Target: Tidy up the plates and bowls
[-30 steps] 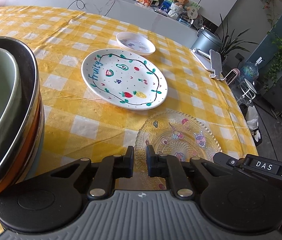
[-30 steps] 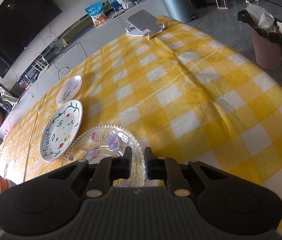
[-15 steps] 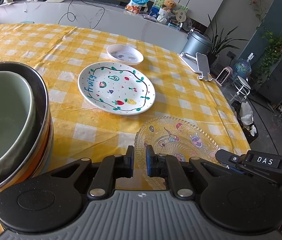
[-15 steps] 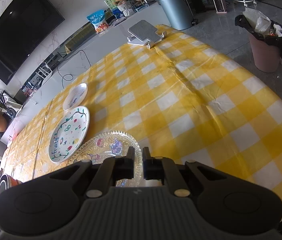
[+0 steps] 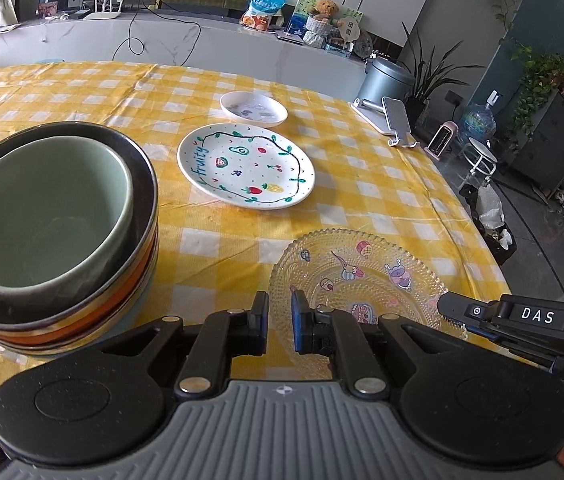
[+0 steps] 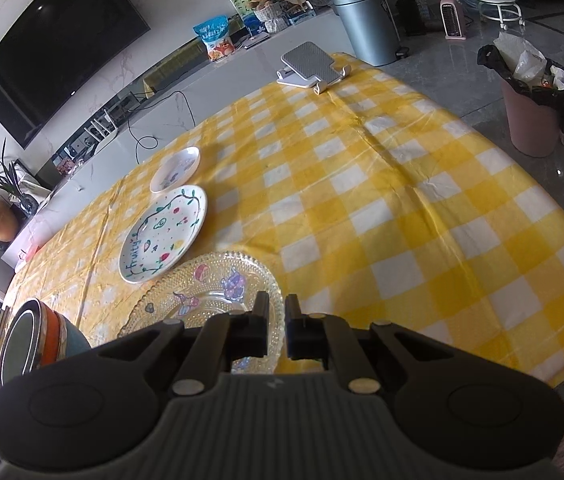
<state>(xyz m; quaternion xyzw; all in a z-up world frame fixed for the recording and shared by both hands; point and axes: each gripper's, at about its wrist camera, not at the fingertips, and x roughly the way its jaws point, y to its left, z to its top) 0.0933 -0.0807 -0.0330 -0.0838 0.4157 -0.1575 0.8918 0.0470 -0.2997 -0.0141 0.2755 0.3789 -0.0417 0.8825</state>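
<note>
Yellow-checked tablecloth (image 6: 402,208) is carrying the glass plate (image 5: 362,268), whose near rim both the left gripper (image 5: 280,322) and right gripper (image 6: 276,328) are pinching.

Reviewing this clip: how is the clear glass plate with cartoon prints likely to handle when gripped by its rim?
The glass plate looks rigid and probably breakable. Its beaded rim may aid grip, though glass can slip. Being wide and shallow, it would likely tilt if held from one edge.
</note>
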